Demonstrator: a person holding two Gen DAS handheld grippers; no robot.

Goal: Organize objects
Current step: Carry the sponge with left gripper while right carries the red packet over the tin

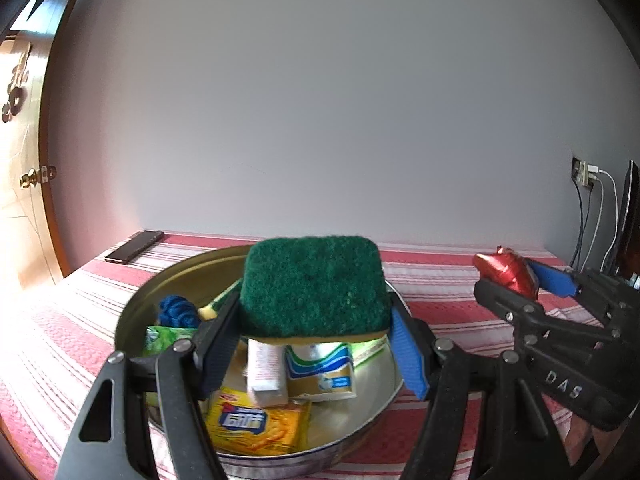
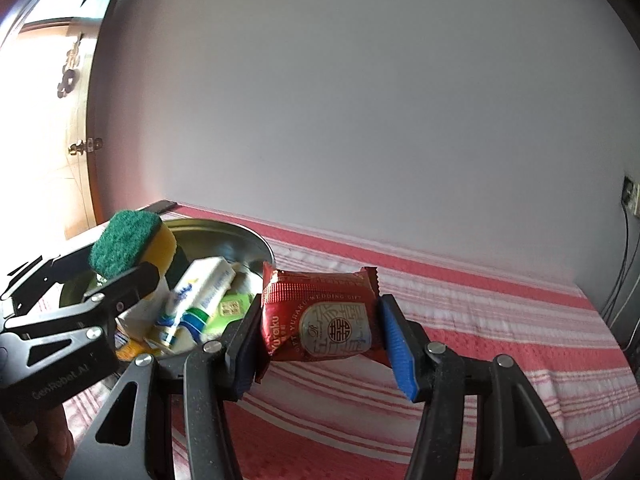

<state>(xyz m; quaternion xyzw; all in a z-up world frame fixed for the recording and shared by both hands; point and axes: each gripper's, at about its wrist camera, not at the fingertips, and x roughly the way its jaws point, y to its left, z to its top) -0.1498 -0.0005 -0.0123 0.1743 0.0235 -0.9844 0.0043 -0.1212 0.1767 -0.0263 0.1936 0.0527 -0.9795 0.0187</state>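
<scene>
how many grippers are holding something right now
2. The left gripper is clamped on the green sponge above the metal tray; the right gripper is clamped on the red snack packet over the striped cloth.

left gripper clamps sponge | above metal tray

Both wrist views face the wall, sharing the round tray up close.

Left tool and right tool each clamp something, tilted slightly downward.
</scene>
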